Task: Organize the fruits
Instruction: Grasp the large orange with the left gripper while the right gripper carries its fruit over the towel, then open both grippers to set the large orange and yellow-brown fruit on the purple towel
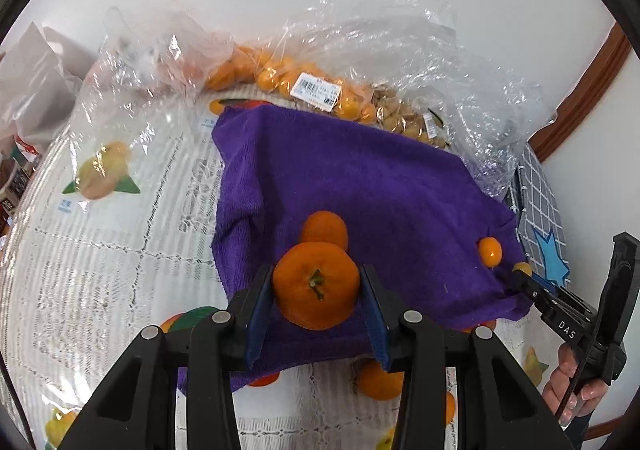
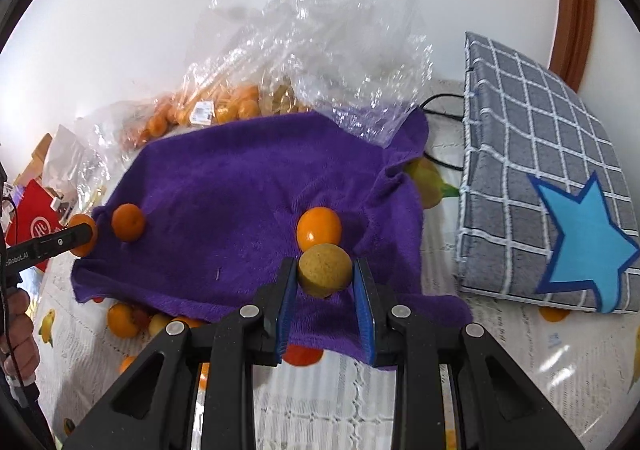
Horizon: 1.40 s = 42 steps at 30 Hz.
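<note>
A desk (image 1: 100, 270) spread with a fruit-printed cover is seen, and on it a purple towel (image 1: 380, 186) is laid out. Behind the towel, crumpled clear plastic bags (image 1: 400, 50) are heaped; small orange fruits (image 1: 268, 78) are held in one labelled bag, and pale husked fruits (image 1: 400, 114) in another beside it. A grey checked pouch (image 2: 540, 170) bearing a blue star is leaned at the towel's right. A mandarin (image 1: 316, 284) is pinched stem-up between the pads of the left claw (image 1: 316, 304) above the towel's near edge, with a second mandarin (image 1: 325, 228) lying just behind it. A small yellowish fruit (image 2: 325, 270) is clamped by the right claw (image 2: 325, 290), directly in front of an orange kumquat (image 2: 319, 228) resting on the towel.
</note>
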Each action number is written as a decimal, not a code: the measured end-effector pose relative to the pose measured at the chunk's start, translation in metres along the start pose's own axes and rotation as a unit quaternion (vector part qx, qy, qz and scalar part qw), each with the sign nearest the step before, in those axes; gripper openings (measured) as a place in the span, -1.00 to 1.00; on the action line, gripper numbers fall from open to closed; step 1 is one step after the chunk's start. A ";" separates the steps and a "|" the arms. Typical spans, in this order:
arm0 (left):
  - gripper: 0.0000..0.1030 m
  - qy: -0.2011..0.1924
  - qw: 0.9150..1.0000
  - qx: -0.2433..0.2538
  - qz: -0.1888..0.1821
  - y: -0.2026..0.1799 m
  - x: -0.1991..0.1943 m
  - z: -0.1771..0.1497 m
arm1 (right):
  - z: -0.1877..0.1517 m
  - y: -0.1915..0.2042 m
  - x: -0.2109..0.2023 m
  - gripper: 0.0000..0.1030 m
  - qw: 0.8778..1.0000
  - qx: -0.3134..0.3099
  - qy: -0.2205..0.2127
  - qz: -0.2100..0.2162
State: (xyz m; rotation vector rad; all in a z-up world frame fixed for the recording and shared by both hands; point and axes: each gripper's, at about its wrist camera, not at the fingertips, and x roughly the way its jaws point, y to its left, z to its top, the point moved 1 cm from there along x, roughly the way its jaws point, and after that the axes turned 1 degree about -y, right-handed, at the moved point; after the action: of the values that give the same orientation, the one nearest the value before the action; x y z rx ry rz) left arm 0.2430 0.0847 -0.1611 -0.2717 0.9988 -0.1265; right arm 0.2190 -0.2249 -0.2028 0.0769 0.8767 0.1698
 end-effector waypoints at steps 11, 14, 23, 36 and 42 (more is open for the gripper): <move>-0.21 0.007 1.000 0.002 0.000 0.000 0.014 -0.004 | -0.003 0.005 0.020 -0.46 1.000 -0.014 0.021 -0.004; -0.21 0.014 1.000 0.004 -0.001 -0.002 0.018 -0.005 | -0.003 0.005 0.020 -0.46 1.000 -0.015 0.023 -0.009; -0.17 0.018 1.000 0.012 -0.006 -0.003 0.018 -0.007 | -0.011 0.008 -0.004 -0.14 1.000 -0.011 0.006 -0.008; -0.01 -0.016 0.999 0.026 -0.011 0.002 -0.025 -0.015 | -0.028 0.026 -0.034 -0.11 1.000 -0.007 -0.004 -0.005; -0.01 -0.021 1.000 0.017 -0.012 0.017 -0.038 -0.024 | -0.044 0.042 -0.035 -0.11 1.000 -0.013 0.008 0.003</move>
State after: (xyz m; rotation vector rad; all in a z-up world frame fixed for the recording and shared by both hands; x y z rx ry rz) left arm 0.2018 0.1054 -0.1470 -0.2553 0.9510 -0.1594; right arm 0.1583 -0.1894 -0.1987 0.0534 0.8907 0.1883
